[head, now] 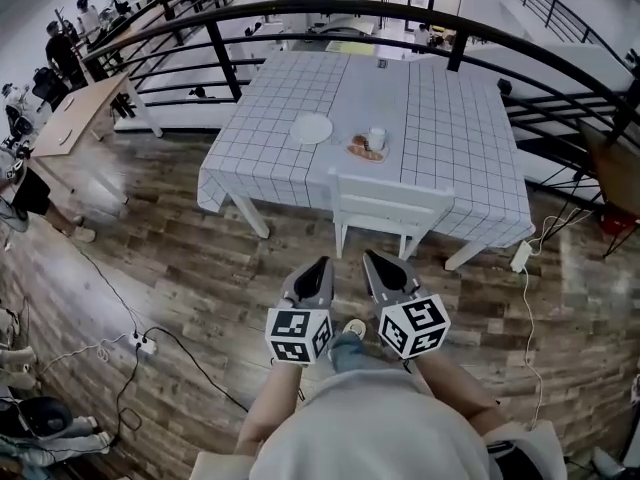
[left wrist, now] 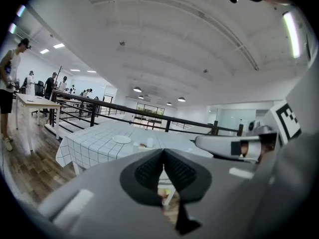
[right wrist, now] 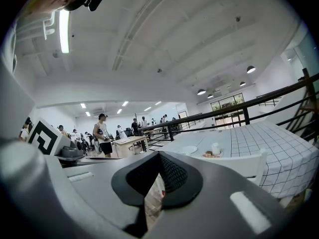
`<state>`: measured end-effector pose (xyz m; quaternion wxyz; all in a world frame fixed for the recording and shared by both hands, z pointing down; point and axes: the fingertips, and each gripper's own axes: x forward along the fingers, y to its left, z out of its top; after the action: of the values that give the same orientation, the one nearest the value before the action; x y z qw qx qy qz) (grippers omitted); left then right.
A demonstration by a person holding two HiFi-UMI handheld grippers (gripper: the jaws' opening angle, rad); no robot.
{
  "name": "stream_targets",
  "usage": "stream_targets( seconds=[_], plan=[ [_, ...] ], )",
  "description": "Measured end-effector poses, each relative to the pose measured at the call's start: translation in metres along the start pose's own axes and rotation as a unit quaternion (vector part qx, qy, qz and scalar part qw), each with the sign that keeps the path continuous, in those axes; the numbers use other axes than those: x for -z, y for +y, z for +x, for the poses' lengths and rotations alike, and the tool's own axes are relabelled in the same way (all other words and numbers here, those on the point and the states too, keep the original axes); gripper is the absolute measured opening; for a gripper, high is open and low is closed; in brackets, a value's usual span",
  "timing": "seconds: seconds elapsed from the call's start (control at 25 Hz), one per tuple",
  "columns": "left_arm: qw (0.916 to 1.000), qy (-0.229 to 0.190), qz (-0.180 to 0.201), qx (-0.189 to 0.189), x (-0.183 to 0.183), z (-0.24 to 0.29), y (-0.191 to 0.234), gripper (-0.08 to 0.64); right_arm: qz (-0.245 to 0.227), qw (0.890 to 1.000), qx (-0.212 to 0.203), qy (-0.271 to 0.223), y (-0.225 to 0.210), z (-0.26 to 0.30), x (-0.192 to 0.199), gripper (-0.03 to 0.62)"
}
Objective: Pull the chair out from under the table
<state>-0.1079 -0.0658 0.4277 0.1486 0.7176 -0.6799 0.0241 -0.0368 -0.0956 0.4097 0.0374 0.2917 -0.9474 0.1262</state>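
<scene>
Facing: chair stood tucked under bench.
Grippers: left gripper, right gripper were clenched, empty.
Risk: clenched jaws could slip off the backrest.

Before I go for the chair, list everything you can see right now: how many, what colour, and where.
Table: one, white cloth with dark grid, centre.
Chair: one, white, tucked in at the table's near edge.
Plate: one, white, empty, on the table, left of the cup.
Cup: one, white, mid-table.
Food dish: one, brownish food, just in front of the cup.
Railing: one, black, curving behind the table.
Wooden table: one, light brown, far left.
Power strips: two, white, on the floor, left and right.
People: several, far left background.
Left gripper: grey, shut, empty, short of the chair.
Right gripper: grey, shut, empty, alongside.
</scene>
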Motion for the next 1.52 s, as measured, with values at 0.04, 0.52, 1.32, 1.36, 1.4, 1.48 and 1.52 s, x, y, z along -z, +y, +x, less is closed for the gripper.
stream_targets(
  seconds=[0.04,0.52,1.32,1.36,1.4,1.48,1.52],
  plan=[
    [1.0000,0.003,0.001,0.002,-0.002,0.007,0.003,0.009,0.001,1.000,0.003,0.001,-0.004,0.005,-0.001,-0.002],
    [0.9994,0.012,0.001,0.033,-0.028,0.077,0.029,0.009,0.015,0.999,0.032,0.006,-0.052,0.062,-0.017,-0.002],
    [0.9937,0.037,0.027,0.102,-0.040,0.185,0.035,0.009,0.031,0.997,0.075,0.013,-0.137,0.113,-0.023,-0.002],
    [0.9935,0.037,0.027,0.104,-0.041,0.190,0.034,0.009,0.030,0.996,0.077,0.015,-0.141,0.114,-0.023,-0.002],
    [0.9933,0.039,0.028,0.105,-0.041,0.193,0.034,0.009,0.027,0.996,0.080,0.018,-0.144,0.114,-0.023,-0.002],
    [0.9928,0.043,0.033,0.107,-0.040,0.200,0.031,0.009,0.022,0.996,0.085,0.022,-0.151,0.114,-0.023,-0.002],
    [0.9924,0.045,0.035,0.109,-0.039,0.202,0.030,0.009,0.021,0.996,0.088,0.024,-0.155,0.114,-0.023,-0.002]
  ],
)
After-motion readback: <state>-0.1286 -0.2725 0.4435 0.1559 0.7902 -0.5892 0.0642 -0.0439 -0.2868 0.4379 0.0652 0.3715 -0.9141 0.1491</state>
